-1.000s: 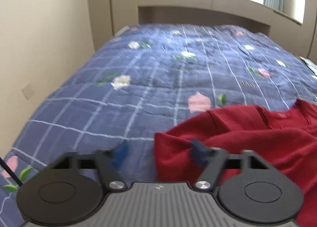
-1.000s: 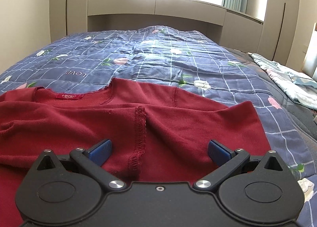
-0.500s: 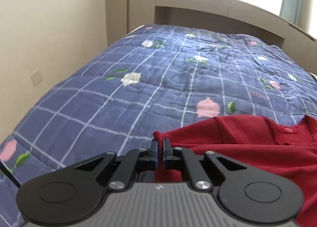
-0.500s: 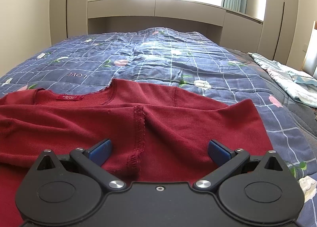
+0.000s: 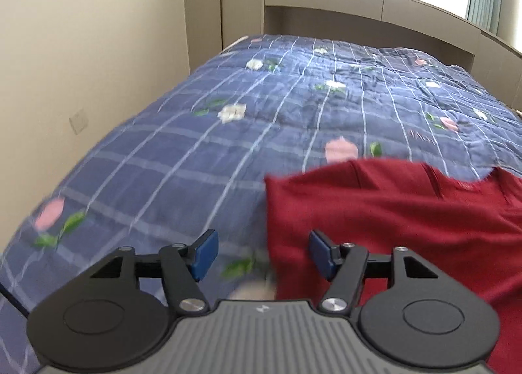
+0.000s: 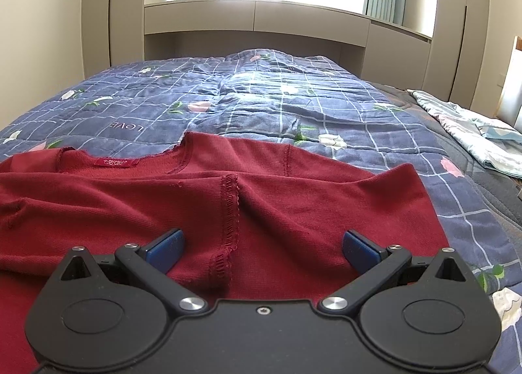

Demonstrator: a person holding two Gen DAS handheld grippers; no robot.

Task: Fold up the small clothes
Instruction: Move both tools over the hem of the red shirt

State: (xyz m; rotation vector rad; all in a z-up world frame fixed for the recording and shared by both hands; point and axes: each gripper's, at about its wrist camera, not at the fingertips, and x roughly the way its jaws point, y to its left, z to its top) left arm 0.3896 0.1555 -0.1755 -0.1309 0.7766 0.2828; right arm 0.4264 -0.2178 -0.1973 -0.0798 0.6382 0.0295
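Across the bed lies a blue checked quilt (image 6: 277, 103) printed with flowers, and on its near part a dark red knit sweater (image 6: 293, 198) is spread, neckline toward the far end, with a red label (image 6: 120, 163) inside the collar. In the right wrist view one sleeve is folded across the body, its stitched cuff (image 6: 230, 211) running down the middle. At the far right edge of the bed lies a pale patterned cloth (image 6: 469, 126). The right tongs (image 6: 261, 248) hang wide apart just over the sweater, the cuff between their blue pads, holding nothing. In the blurred left wrist view the left tongs (image 5: 261, 255) are also spread wide, holding nothing, straddling the sweater's left edge (image 5: 270, 227): the left pad over quilt, the right pad over red knit.
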